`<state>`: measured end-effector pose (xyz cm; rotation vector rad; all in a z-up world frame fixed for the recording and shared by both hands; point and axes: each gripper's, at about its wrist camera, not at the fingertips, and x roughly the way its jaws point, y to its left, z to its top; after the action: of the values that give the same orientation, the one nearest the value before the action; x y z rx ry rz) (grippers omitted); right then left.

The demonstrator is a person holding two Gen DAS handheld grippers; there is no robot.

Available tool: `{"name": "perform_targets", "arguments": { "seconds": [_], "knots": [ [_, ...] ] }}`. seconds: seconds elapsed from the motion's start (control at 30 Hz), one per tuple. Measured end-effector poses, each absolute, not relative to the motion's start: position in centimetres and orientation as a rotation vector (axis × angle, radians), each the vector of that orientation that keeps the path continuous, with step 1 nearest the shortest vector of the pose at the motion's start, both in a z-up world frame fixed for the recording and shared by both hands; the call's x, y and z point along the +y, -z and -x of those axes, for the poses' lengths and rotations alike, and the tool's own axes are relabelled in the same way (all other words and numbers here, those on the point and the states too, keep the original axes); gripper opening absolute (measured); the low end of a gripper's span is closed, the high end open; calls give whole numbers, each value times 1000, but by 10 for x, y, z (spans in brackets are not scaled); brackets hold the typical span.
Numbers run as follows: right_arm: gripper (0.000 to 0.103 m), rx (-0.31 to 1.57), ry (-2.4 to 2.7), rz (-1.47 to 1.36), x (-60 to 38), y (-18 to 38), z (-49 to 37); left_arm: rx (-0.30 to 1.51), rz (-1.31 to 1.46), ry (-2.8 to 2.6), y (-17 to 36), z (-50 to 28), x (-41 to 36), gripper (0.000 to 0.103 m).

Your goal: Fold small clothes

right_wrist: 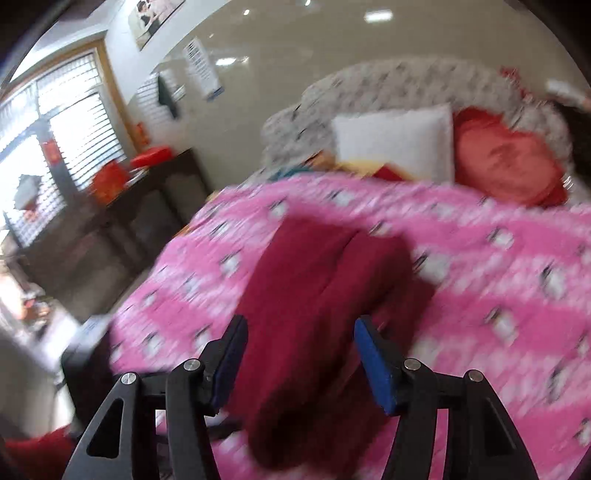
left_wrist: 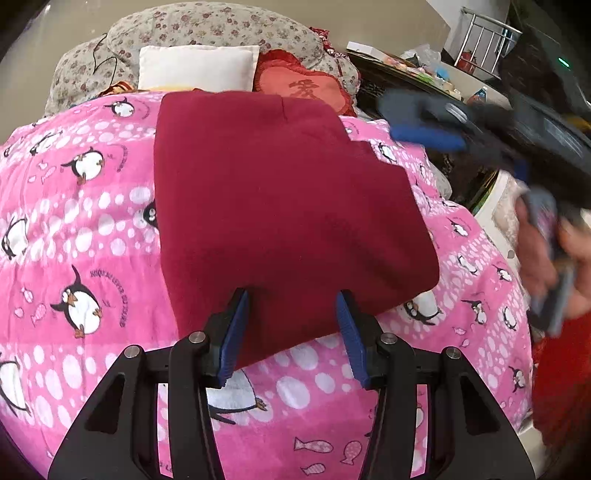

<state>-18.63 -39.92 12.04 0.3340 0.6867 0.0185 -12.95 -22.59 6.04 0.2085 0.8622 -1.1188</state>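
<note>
A dark red garment (left_wrist: pixel 280 206) lies folded into a rough rectangle on the pink penguin blanket (left_wrist: pixel 81 229). My left gripper (left_wrist: pixel 291 299) is open and empty, its blue pads just above the garment's near edge. My right gripper (left_wrist: pixel 421 122) shows blurred at the upper right of the left wrist view, off the garment's far right corner. In the right wrist view, which is motion-blurred, the right gripper (right_wrist: pixel 301 325) is open and empty above the red garment (right_wrist: pixel 317 295).
A white pillow (left_wrist: pixel 197 68), a red heart cushion (left_wrist: pixel 303 88) and a floral headboard (left_wrist: pixel 207 29) stand behind the blanket. A cluttered dark table (left_wrist: pixel 413 74) is at the right. A dark cabinet (right_wrist: pixel 122 225) and window stand left of the bed.
</note>
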Motion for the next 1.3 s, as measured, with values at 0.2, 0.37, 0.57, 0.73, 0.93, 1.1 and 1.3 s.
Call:
{"name": "perform_targets", "arguments": {
  "seconds": [0.2,0.37,0.57,0.73,0.93,1.1,1.3],
  "knots": [
    [15,731,33,-197,-385,-91,186,870,-219,1096,-61,136,-224,47],
    [15,714,86,-217,-402,-68,205,829,-220,1102,-70,143,-212,55],
    [15,716,94,-245,-402,-66,213,885,-211,1078,-52,134,-218,56],
    [33,570,92,-248,-388,-111,224,793,-195,1039,-80,131,-203,57],
    [38,599,105,-155,-378,-112,164,794,-168,947,-79,103,-215,57],
    [36,675,202,-84,-405,-80,136,795,-184,911,-68,90,-231,62],
    [34,635,196,-69,-411,-70,145,784,-199,907,-57,90,-241,71]
  ]
}}
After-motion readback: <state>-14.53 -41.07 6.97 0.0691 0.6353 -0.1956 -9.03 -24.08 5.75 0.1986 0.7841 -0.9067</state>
